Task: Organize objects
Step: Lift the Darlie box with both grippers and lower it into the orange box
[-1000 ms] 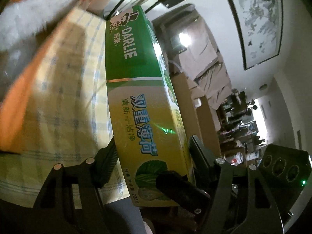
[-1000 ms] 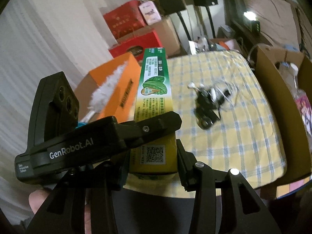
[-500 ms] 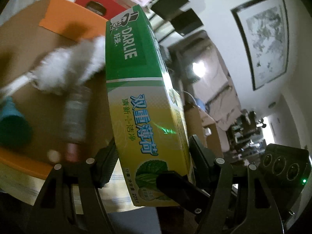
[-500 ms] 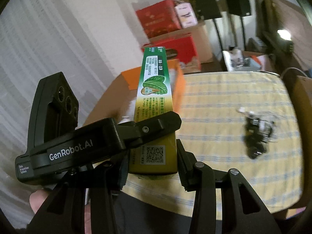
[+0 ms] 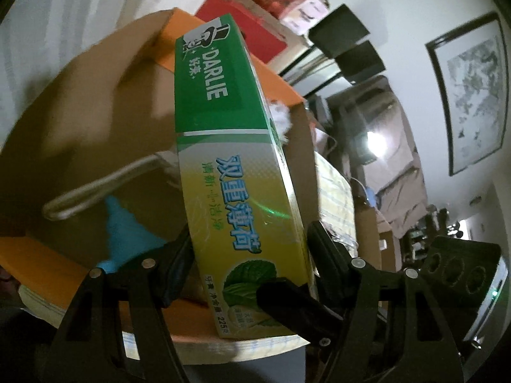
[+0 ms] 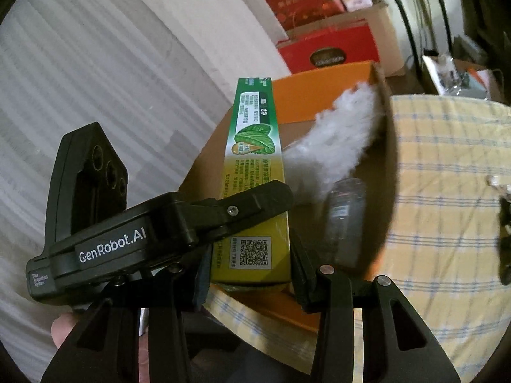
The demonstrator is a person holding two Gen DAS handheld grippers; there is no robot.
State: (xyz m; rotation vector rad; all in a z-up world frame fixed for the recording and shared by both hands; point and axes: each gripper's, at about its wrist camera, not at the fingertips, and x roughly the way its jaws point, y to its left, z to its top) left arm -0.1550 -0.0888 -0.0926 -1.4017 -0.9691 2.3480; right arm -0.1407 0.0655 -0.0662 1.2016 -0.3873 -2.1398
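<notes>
— What's lying around you?

— Below my tongs sits an open orange cardboard box (image 6: 322,95) on the bench, which wears a yellow checked cloth (image 6: 447,159). Inside the box I see a white fluffy duster (image 6: 341,127), a small clear bottle (image 6: 345,210), and, from my left camera, a teal piece (image 5: 124,233) beside the duster's pale looped handle (image 5: 95,188). Red gift boxes (image 6: 325,48) are stacked behind, against a white curtain (image 6: 111,79). A tangle of black and white cable (image 6: 503,223) lies further along the cloth, well apart from the box.

— And the toothpaste?

— The Darlie toothpaste box (image 5: 233,172) is held in the air over the orange box, long end pointing away from me and tilted downward. Both tongs are on its near end.

— How do they stand?

— My right tongs (image 6: 250,255) are clamped across its narrow sides, near the QR code. My left tongs (image 5: 252,255) straddle the broad printed face; the left pad touches, the jaws are closing, and the right pad stands just off the carton's edge. A fingertip (image 6: 64,328) of my hand shows under the left tongs.
</notes>
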